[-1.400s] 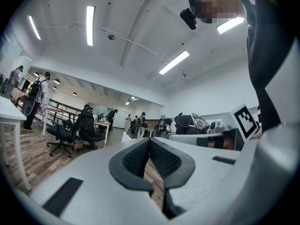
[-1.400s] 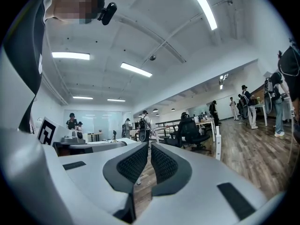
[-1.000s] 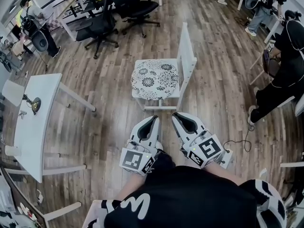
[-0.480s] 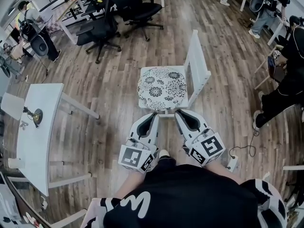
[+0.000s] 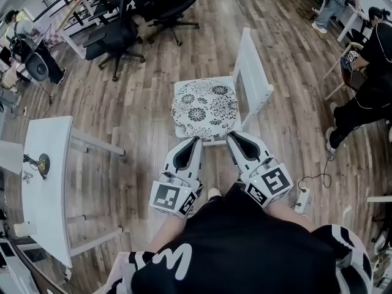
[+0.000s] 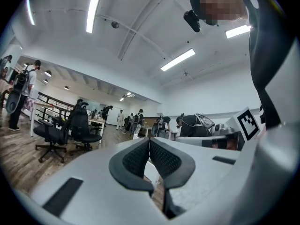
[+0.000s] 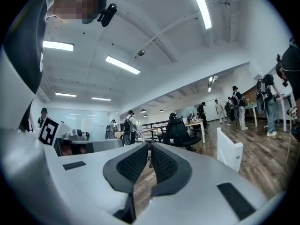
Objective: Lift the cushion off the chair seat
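My left gripper (image 5: 196, 139) and right gripper (image 5: 231, 135) sit pinched together, empty, near the cushion (image 5: 205, 108); I should spread both, then clamp its front edge evenly.

White chair (image 5: 254, 72) stands on wood floor (image 5: 141, 124); floral cushion (image 5: 204, 107) lies flat covering its seat.
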The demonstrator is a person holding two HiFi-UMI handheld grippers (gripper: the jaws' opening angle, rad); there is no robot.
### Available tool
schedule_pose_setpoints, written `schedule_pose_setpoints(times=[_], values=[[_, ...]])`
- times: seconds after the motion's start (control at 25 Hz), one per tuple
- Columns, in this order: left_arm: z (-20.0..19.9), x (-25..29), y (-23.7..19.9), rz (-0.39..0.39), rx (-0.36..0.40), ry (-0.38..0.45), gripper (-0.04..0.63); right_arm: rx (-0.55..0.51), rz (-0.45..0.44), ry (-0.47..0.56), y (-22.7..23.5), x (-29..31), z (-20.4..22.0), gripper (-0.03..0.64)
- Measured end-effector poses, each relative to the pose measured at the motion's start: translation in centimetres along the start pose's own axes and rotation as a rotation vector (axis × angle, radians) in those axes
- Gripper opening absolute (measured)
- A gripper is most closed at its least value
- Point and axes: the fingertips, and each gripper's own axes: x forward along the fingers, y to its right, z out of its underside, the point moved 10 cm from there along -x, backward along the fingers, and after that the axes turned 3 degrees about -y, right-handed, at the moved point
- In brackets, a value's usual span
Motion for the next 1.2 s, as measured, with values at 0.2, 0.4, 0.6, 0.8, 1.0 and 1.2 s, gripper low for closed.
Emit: schedule_pose_setpoints(times=[0.2, 0.4, 0.6, 0.8, 1.0, 1.2], values=[[0.5, 1.1, -0.5, 0.006, -0.013, -0.013, 0.006, 0.012, 0.024, -0.013, 1.0, 0.4, 0.3, 0.034], [1.0, 2.9, -2.3, -0.012, -0.025, -0.036, 0.006, 0.013, 0.002, -0.024, 2.6, 2.9, 0.3, 0.034], [1.4, 5.2, -4.0, -0.027, -0.045, -0.054, 0.006, 0.018, -0.027, -0.03, 4.8, 6.3, 0.2, 0.034], [2.3, 8.2, -6.4, -0.044, -0.073, -0.089, 0.006, 0.035, -0.068, -0.068, 7.3, 10.1, 0.5, 0.034], [2.9, 11.8, -8.7, -0.063, -0.094, -0.107, 0.006, 0.05, -0.09, -0.104, 10.3, 13.3, 0.8, 0.034], [2.6, 15.2, -10.9, -0.08, -0.102, -0.113, 0.006, 0.057, -0.094, -0.112, 13.1, 16.0, 0.0, 0.034]])
